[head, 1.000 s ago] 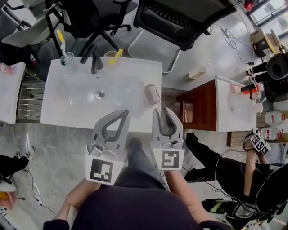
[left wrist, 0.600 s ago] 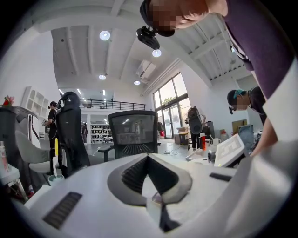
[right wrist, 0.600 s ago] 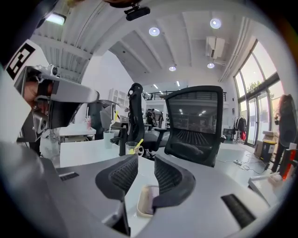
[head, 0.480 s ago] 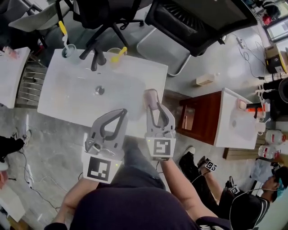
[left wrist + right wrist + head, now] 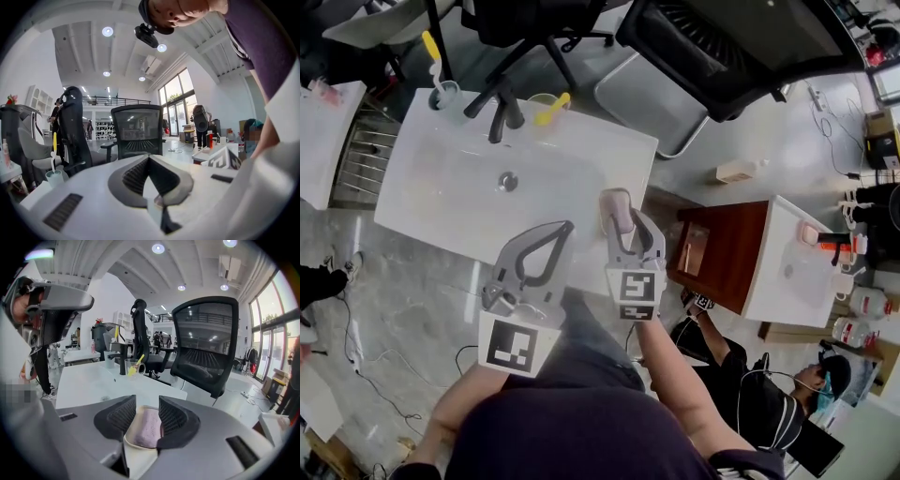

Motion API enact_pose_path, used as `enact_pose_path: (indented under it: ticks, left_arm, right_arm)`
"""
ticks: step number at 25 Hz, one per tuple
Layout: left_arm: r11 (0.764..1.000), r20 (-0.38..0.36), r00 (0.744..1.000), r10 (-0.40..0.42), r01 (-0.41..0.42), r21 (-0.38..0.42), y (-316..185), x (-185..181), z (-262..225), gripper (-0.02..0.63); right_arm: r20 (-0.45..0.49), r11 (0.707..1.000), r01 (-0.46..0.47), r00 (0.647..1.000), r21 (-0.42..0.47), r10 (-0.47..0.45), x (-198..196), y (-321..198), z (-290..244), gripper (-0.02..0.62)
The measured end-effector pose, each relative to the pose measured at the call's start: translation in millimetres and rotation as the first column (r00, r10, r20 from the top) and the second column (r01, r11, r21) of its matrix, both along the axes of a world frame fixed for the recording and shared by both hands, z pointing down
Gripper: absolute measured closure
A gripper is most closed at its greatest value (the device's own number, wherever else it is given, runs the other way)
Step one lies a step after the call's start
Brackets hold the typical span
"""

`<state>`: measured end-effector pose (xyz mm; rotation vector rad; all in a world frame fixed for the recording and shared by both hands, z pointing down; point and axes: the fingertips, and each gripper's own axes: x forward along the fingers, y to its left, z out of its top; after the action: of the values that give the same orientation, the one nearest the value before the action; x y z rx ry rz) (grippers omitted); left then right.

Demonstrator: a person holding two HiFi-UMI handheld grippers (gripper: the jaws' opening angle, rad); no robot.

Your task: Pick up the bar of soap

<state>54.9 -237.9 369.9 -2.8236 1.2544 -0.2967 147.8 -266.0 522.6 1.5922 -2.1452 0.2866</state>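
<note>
1. Lower left of centre, your left gripper [image 5: 563,230] is staying closed on nothing, hanging by the front edge of the sink counter [image 5: 441,206].
2. At centre, your right gripper [image 5: 625,223] is now reaching the bar of soap [image 5: 616,205], which is lying in its soap dish [image 5: 130,443] at the counter's right edge.
3. Its jaws are opening and straddling the soap without pinching, so you are lining up the squeeze.
</note>
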Motion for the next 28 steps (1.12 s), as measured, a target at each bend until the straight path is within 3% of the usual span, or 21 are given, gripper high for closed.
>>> enact_pose_path:
  ticks: [7, 17, 25, 28]
  left_arm:
    - [1.000, 0.008, 1.000, -0.027, 0.027, -0.002, -14, 4, 3, 0.606]
    - [0.997, 0.014, 0.998, -0.059, 0.060, -0.048, -28, 5, 13, 0.606]
    - [0.994, 0.006, 0.997, -0.081, 0.081, -0.069, -36, 4, 19, 0.606]
    - [0.994, 0.004, 0.996, -0.087, 0.087, -0.068, -36, 4, 19, 0.606]
  right_arm:
    - [-0.007, 0.984, 0.031, 0.999, -0.177, -0.032, 4, -8, 34, 0.404]
    - [0.009, 0.911, 0.035, 0.999, -0.412, -0.034, 6, -12, 68, 0.382]
    - [-0.040, 0.883, 0.047, 0.996, -0.467, -0.074, 7, -12, 79, 0.380]
    - [-0.089, 0.881, 0.074, 0.987, -0.467, -0.130, 3, -12, 79, 0.380]
